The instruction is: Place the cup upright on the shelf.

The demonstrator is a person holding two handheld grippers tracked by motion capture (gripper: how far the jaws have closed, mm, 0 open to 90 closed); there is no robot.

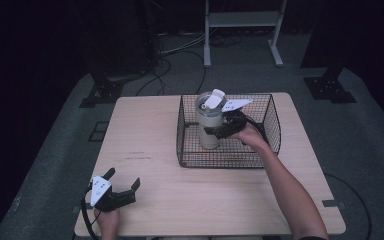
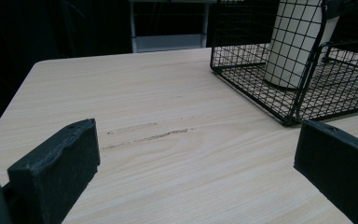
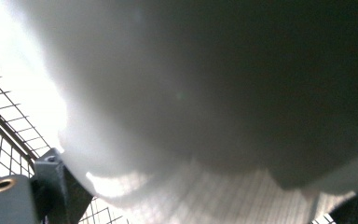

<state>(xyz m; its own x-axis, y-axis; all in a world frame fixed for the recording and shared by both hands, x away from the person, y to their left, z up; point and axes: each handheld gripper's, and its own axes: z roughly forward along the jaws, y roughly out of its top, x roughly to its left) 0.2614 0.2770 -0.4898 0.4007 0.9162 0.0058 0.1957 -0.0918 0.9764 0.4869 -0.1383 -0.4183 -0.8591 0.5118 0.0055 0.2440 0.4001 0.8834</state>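
High view: my right gripper (image 1: pixel 219 131) reaches into the black wire basket (image 1: pixel 275 122), which sits at the table's (image 1: pixel 145 125) one o'clock, and its jaws clasp the side of the tall cream tumbler (image 1: pixel 209 131). The tumbler stands upright in the basket's left half, its white lid flap raised. In the right gripper view the tumbler's pale wall (image 3: pixel 205 93) presses close between the jaws, with basket mesh (image 3: pixel 0 140) at nine o'clock. My left gripper (image 1: pixel 122 186) rests at the table's seven o'clock, well apart from the basket, jaws spread wide with bare wood (image 2: pixel 168 154) between them in the left gripper view.
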